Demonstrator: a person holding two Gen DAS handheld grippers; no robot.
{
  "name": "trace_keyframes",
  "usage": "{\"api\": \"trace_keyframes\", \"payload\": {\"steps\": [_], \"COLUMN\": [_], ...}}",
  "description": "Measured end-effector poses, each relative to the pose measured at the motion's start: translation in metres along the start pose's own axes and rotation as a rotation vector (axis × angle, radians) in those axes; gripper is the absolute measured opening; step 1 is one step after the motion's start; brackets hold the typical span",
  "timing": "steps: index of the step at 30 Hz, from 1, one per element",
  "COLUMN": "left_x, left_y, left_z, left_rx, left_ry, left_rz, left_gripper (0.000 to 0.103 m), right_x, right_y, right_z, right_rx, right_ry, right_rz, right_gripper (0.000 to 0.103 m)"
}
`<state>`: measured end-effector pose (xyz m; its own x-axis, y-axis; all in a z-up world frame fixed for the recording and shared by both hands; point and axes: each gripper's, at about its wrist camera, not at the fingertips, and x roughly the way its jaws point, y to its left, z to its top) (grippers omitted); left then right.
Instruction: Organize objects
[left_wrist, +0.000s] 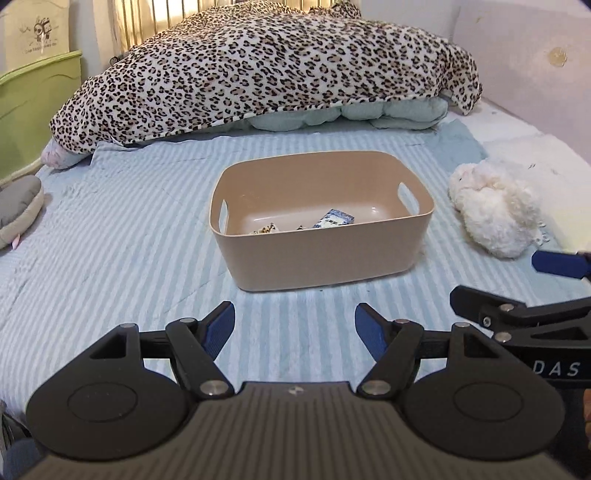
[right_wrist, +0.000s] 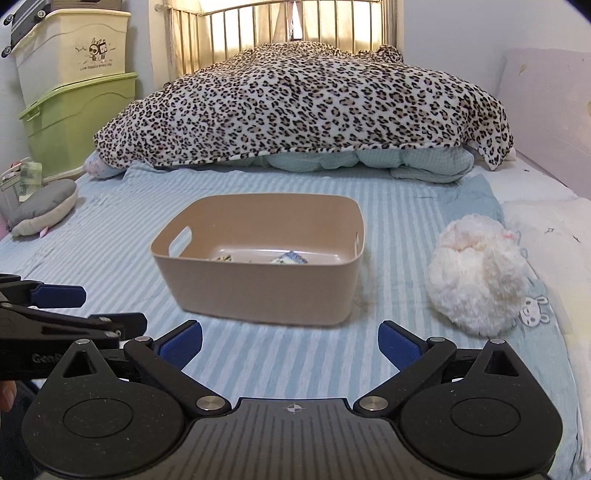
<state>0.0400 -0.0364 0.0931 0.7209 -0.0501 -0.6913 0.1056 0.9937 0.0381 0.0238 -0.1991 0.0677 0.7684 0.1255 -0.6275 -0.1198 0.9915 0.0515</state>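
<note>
A tan plastic bin (left_wrist: 321, 254) (right_wrist: 258, 291) with handle slots sits on the blue striped bed. Inside lie a blue-and-white packet (left_wrist: 334, 218) (right_wrist: 290, 258) and small dark-and-gold items (left_wrist: 264, 229) (right_wrist: 221, 257). A white fluffy plush toy (left_wrist: 495, 210) (right_wrist: 478, 273) lies right of the bin. My left gripper (left_wrist: 294, 325) is open and empty, hovering in front of the bin. My right gripper (right_wrist: 290, 343) is open and empty, also in front of the bin. Each gripper shows at the edge of the other's view.
A leopard-print blanket (left_wrist: 258, 70) (right_wrist: 303, 103) over pale quilts fills the head of the bed. A grey cushion (left_wrist: 16, 206) (right_wrist: 42, 206) lies at the left edge. Green and cream storage boxes (right_wrist: 74, 92) stand left of the bed. A padded wall panel (left_wrist: 528, 59) runs along the right.
</note>
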Motion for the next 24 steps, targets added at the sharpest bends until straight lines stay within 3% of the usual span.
{"api": "trace_keyframes", "payload": {"steps": [12,24], "left_x": [-0.051,-0.076], "left_y": [0.013,0.016], "left_z": [-0.027,-0.041], "left_rx": [-0.026,-0.013], "left_ry": [-0.055,-0.08], "left_rz": [0.005,0.016], "left_gripper": [0.073,0.073], "right_x": [-0.04,-0.067], "right_y": [-0.003,0.003], "right_z": [-0.026,-0.036], "right_rx": [0.009,-0.025], "right_ry": [0.001,0.006], "right_rz": [0.013,0.028], "right_gripper": [0.103,0.103]}}
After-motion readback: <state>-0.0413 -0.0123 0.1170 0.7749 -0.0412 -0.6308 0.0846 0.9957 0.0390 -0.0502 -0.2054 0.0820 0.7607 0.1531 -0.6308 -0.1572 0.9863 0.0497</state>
